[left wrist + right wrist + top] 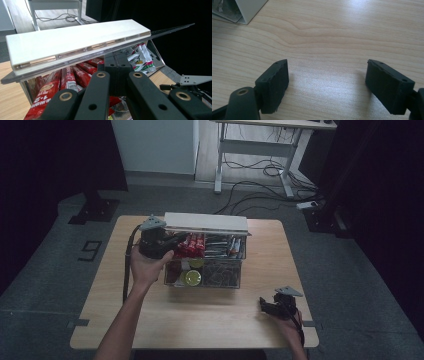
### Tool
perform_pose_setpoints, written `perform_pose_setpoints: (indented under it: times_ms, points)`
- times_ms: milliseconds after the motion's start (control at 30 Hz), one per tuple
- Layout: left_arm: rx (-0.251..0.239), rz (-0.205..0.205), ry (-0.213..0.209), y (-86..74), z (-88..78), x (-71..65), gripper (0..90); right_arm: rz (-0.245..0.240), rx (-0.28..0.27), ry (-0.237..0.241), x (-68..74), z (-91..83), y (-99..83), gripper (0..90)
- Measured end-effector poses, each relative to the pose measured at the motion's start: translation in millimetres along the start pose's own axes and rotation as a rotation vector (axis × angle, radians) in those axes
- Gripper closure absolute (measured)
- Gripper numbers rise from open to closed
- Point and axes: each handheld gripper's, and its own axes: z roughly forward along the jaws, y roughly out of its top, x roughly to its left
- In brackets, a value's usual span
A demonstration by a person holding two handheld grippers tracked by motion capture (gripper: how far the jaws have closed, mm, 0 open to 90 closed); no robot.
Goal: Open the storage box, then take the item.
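Note:
A clear plastic box (202, 286) in the middle of the wooden table (200, 320) holds red snack packets (193, 245), a green round tin (192, 277) and other packets. Its lid (206, 223), clear with a white bar (75, 42), stands partly raised. My left gripper (175, 241) reaches in at the box's left end. Its jaws are shut, tips (117, 66) right under the lid's clear front edge, above the red packets (67, 80). I cannot tell whether anything is pinched. My right gripper (266, 306) rests at the table's near right corner, open over bare wood (327, 82).
A white and green packet (142, 60) lies at the box's far end. Desk legs and cables (260, 170) stand on the floor beyond the table. A corner of the box (242, 12) shows far left of the right gripper.

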Motion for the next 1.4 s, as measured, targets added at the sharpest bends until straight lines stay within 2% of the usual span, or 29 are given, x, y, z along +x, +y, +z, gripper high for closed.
perform_pose_setpoints:
  times_ms: [400, 700, 1000, 1100, 1400]
  points:
    - [0.005, -0.001, 0.002, 1.6, 0.8, 0.5, 90.0, 0.001, -0.001, -0.002, 0.0, -0.1, 0.0, 19.5]
    - [0.010, 0.006, 0.003, 3.9, 2.5, -1.4, 90.0, 0.022, -0.009, -0.028, -0.5, -3.7, 0.4, 30.5]
    - [0.011, 0.008, -0.001, 5.2, 5.7, -2.3, 90.0, 0.020, -0.099, 0.021, 9.1, -26.5, 14.8, 35.1]
    - [0.014, 0.011, 0.001, 5.6, 6.4, -2.7, 90.0, 0.017, -0.147, 0.051, 14.3, -40.7, 24.5, 36.4]
    - [0.021, 0.019, -0.001, 6.6, 7.4, -3.9, 90.0, -0.006, -0.214, 0.088, 25.2, -57.6, 44.0, 36.5]
